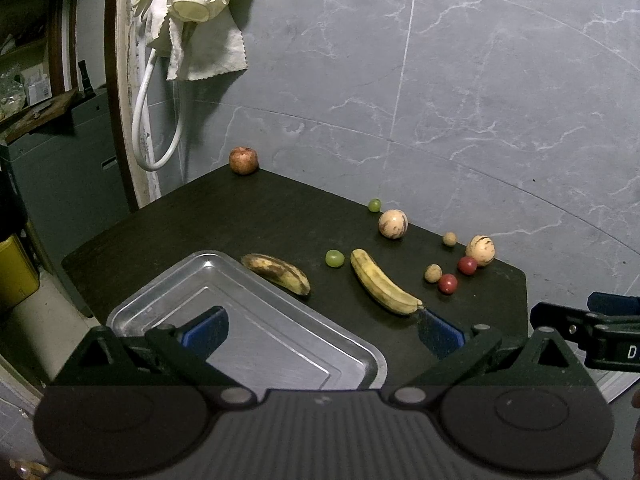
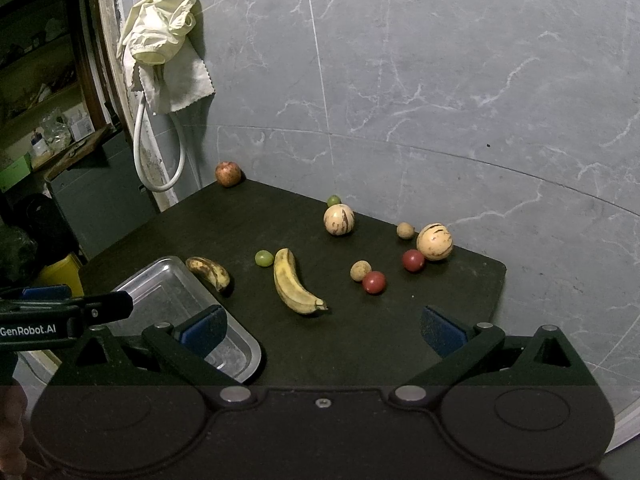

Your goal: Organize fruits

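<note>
Fruit lies scattered on a dark table (image 1: 240,220). A yellow banana (image 1: 382,282) (image 2: 294,282) lies mid-table, a browner banana (image 1: 277,273) (image 2: 209,273) beside a steel tray (image 1: 276,336) (image 2: 168,284). Two striped pale melons (image 2: 339,219) (image 2: 434,241), two red tomatoes (image 2: 374,282) (image 2: 413,260), two green grapes (image 2: 264,258) (image 2: 333,200), small tan fruits (image 2: 360,270) and an apple (image 2: 228,173) lie around. My left gripper (image 1: 322,330) is open and empty above the tray's near part. My right gripper (image 2: 324,326) is open and empty above the table's near edge.
A grey marble wall (image 2: 440,80) backs the table. Pale cloth (image 1: 192,4) and a white hose (image 1: 154,128) hang at the left by a door frame. A yellow container (image 1: 14,272) stands on the floor to the left.
</note>
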`<state>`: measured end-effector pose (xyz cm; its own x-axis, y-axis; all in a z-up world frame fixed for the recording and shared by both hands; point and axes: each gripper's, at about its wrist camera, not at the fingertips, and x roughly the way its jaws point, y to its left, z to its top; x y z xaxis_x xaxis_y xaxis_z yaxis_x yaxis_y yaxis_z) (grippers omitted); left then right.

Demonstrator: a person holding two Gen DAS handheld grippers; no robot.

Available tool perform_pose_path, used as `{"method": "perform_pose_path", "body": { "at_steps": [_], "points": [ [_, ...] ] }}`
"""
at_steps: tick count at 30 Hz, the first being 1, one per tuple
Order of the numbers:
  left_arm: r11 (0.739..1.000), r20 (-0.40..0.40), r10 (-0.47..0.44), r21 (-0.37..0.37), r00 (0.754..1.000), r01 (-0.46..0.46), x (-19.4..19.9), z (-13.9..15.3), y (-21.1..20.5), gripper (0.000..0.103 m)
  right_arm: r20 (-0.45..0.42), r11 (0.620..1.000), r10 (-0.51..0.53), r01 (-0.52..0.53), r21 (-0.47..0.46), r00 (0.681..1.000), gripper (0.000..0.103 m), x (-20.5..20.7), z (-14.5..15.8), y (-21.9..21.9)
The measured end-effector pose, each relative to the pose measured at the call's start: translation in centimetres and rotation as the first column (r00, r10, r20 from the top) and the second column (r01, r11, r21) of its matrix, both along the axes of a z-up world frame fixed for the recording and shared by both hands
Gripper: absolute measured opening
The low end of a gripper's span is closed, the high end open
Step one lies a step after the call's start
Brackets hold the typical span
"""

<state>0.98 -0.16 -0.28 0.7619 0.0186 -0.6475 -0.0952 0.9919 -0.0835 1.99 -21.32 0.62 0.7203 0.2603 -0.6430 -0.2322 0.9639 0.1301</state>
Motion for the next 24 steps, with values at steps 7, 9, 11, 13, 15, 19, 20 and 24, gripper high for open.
{"method": "perform_pose_path", "body": {
  "at_steps": [7, 9, 11, 13, 15, 19, 20, 24],
  "points": [
    [1.0, 0.0, 0.0, -0.001, 1.0, 0.0, 0.0, 0.0, -0.1, 0.103, 0.001, 1.0, 0.002, -0.002, 0.002, 1.0, 0.103, 0.0, 0.0, -0.1],
    [1.0, -0.001, 0.002, -0.001, 1.0, -0.002, 0.0, 0.0, -0.1, 0.103, -0.001, 1.0, 0.002, -0.002, 0.002, 1.0, 0.103, 0.0, 0.0, 0.0],
    [1.0, -0.003, 0.005, -0.005, 1.0, -0.005, 0.0, 0.0, -0.3, 0.103, -0.002, 1.0, 0.003, -0.003, 0.001, 1.0, 0.103, 0.0, 0.0, 0.0],
    [1.0, -0.008, 0.011, -0.013, 1.0, -0.011, 0.0, -0.2, -0.4, 0.103, -0.003, 1.0, 0.005, -0.005, 0.0, 1.0, 0.103, 0.0, -0.1, -0.1],
    [0.999, -0.006, 0.005, -0.049, 1.0, -0.005, -0.1, -0.4, -0.3, 0.103, -0.008, 1.0, 0.009, -0.009, -0.002, 1.0, 0.103, 0.2, -0.1, -0.2],
    [0.995, -0.025, -0.01, -0.101, 1.0, 0.008, 0.4, -1.2, -0.2, 0.103, -0.023, 1.0, 0.018, -0.018, -0.006, 1.0, 0.103, 1.2, -0.5, -0.9],
    [0.994, -0.034, -0.005, -0.111, 0.999, 0.001, 0.7, -1.4, 0.0, 0.103, -0.027, 1.0, 0.022, -0.022, -0.006, 0.999, 0.103, 1.5, -0.8, -1.2],
    [0.993, -0.07, 0.037, -0.109, 0.997, -0.045, 1.7, -1.8, 0.3, 0.103, -0.041, 0.999, 0.035, -0.035, -0.001, 0.999, 0.103, 2.9, -1.5, -1.9]
  ]
}}
